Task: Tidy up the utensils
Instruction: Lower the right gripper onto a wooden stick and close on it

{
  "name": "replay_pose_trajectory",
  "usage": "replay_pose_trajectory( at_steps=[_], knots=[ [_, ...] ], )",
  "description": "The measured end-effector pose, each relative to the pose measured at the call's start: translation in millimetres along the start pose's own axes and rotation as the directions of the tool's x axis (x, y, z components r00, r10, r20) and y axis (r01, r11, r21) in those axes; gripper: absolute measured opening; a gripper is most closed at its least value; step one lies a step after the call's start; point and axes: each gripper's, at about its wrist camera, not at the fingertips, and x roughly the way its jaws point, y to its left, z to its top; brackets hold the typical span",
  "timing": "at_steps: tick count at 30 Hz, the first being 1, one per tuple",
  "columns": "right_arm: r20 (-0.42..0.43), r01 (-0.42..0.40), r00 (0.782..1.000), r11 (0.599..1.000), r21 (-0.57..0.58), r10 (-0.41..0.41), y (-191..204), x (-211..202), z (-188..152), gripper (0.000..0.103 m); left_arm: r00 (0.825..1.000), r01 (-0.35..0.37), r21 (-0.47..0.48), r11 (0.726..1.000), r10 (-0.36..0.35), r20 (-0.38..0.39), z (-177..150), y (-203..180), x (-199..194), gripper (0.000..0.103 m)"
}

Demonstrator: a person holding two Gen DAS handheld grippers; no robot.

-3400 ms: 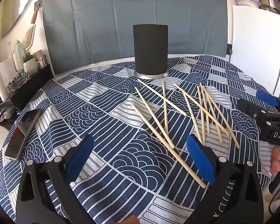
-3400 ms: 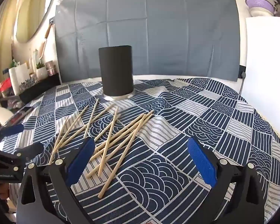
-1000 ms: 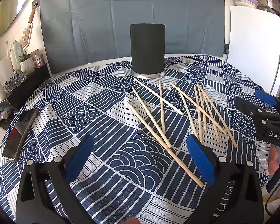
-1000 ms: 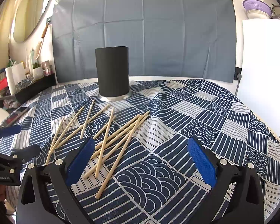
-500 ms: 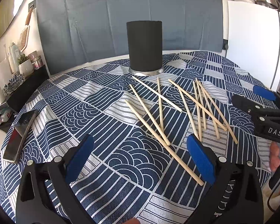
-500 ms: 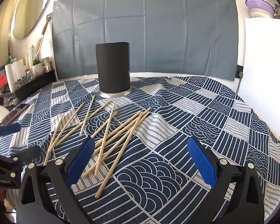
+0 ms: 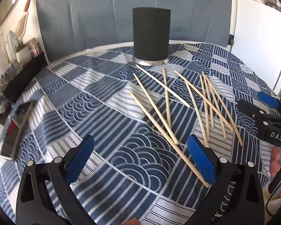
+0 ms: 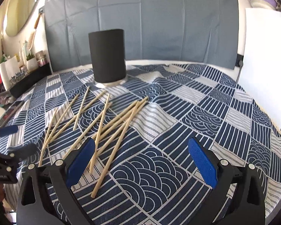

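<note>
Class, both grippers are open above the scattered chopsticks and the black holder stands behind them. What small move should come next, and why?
Probably lower the left gripper onto the nearest chopstick and close. Its jaws are open and empty, that stick runs between them, and every chopstick lies loose on the tablecloth, none in the black holder.

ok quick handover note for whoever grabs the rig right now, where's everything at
Left tool: open, empty, low over the tablecloth at the near-left end of the chopsticks.
Right tool: open, empty, to the right of the pile; its left finger sits over the nearest sticks.
Chopsticks: all loose on the cloth, scattered and partly crossing, between the tools and the holder.
Black cylindrical holder: upright at the far side of the table; its inside is not visible.
Done: no chopstick picked up as far as can be seen.
Left: grasp the sticks and stand them in the holder.
</note>
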Motion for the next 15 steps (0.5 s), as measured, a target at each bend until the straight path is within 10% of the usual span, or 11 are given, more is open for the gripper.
replay_pose_trajectory(
  at_steps=[15],
  knots=[
    [-0.235,0.095,0.966,0.993,-0.069,-0.109,-4,49,19,0.095,0.979,-0.108,0.033,0.994,0.112,-0.169,37,16,36,0.097]
  ],
)
